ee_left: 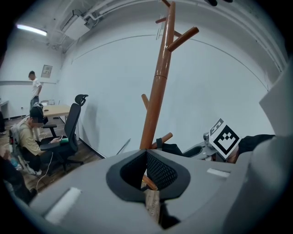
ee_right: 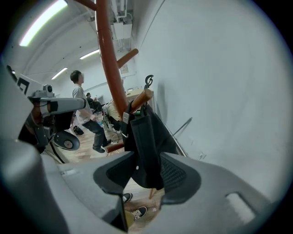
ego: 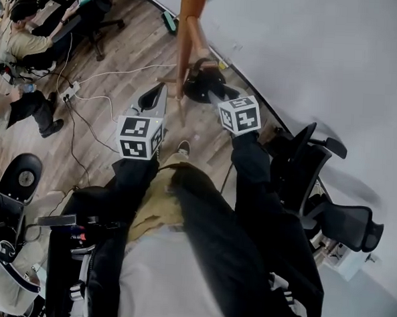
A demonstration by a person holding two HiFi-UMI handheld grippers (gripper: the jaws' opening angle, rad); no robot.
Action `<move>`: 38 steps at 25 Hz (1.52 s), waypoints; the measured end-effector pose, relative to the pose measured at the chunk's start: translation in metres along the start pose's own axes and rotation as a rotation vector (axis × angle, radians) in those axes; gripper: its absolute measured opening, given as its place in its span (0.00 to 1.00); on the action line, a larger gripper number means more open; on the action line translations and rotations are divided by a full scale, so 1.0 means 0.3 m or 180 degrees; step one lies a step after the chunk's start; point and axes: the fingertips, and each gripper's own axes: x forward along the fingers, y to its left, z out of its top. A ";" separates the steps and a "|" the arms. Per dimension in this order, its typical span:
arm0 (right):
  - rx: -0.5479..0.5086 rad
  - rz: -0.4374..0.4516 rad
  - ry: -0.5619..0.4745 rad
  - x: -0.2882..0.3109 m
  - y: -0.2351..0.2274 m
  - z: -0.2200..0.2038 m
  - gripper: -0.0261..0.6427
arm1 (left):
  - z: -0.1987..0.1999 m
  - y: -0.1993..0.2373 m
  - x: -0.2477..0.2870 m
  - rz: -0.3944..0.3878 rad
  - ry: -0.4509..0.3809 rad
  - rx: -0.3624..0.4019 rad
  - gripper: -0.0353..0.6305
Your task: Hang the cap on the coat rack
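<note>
The brown wooden coat rack [ego: 185, 40] stands on the wood floor by the white wall. A black cap [ego: 201, 86] hangs on one of its lower pegs [ee_right: 139, 100]. In the right gripper view the cap [ee_right: 146, 137] droops from that peg down between the jaws of my right gripper [ee_right: 146, 176], which stands open around it; the pads do not press on it. My left gripper [ego: 153, 97] is just left of the pole [ee_left: 155, 91], shut and holding nothing. From the left gripper [ee_left: 146, 171] I see the cap [ee_left: 171, 148] and the right gripper's marker cube [ee_left: 224, 137].
Black office chairs [ego: 318, 168] stand close on the right against the wall [ego: 312, 54]. People sit at desks at the upper left [ego: 24, 40], with cables [ego: 88, 94] across the floor. A person [ee_right: 80, 98] stands beyond the rack.
</note>
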 end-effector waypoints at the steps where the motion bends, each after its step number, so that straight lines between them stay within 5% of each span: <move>1: 0.0033 -0.0054 -0.0059 -0.015 -0.003 0.005 0.30 | 0.004 -0.004 0.001 -0.0011 -0.0009 0.0008 0.06; 8: 0.0139 -0.0586 -0.0716 -0.201 0.003 0.098 0.35 | 0.034 -0.033 0.010 -0.0101 -0.0089 0.0087 0.06; 12: 0.0041 -0.0620 -0.1129 -0.265 0.091 0.189 0.33 | 0.049 -0.048 0.014 -0.0151 -0.0133 0.0147 0.06; 16: -0.0082 -0.0614 -0.1526 -0.294 0.189 0.268 0.10 | 0.061 -0.062 0.018 -0.0188 -0.0176 0.0196 0.06; 17: -0.0105 -0.0593 -0.1581 -0.298 0.209 0.280 0.04 | 0.065 -0.066 0.020 -0.0192 -0.0185 0.0206 0.06; 38: -0.0103 -0.0787 -0.2143 -0.396 0.270 0.362 0.04 | 0.159 -0.091 -0.003 -0.0155 -0.0493 0.0398 0.06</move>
